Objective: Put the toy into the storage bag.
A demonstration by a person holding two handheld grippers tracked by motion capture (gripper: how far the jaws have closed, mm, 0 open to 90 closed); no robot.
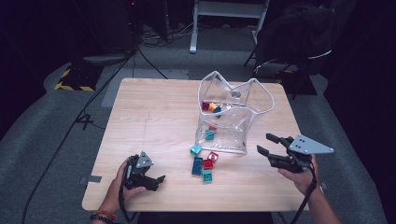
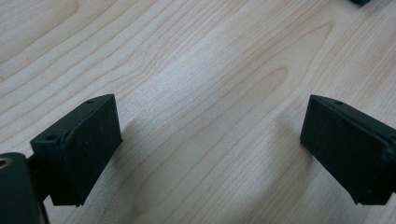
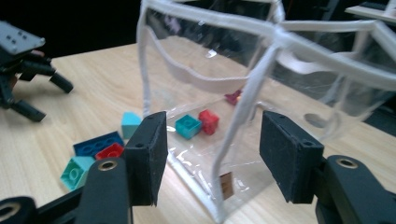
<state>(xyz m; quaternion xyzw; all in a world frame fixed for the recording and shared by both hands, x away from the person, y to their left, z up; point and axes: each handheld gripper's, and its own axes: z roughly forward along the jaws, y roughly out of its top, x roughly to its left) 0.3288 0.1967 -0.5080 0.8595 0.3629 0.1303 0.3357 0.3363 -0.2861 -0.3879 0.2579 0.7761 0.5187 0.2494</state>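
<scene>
Your right gripper (image 1: pixel 267 143): jaws apart, empty, at right of the high view, beside the bag (image 1: pixel 232 116) (white corner seam between them, untouched) | your left gripper (image 1: pixel 156 182): released, lower left, over bare table (image 1: pixel 154 112) | bag: centre, upright | loose bricks (image 1: pixel 204 163): just below it.

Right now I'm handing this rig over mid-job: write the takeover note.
Left claw: open, empty, low over the table.
Right claw: open, jaws either side of the clear bag's white-trimmed corner edge, not gripping.
Done: several bricks sit inside the bag.
Left: loose bricks lie on the table by the bag's front; likely steady the bag, then load them.
</scene>
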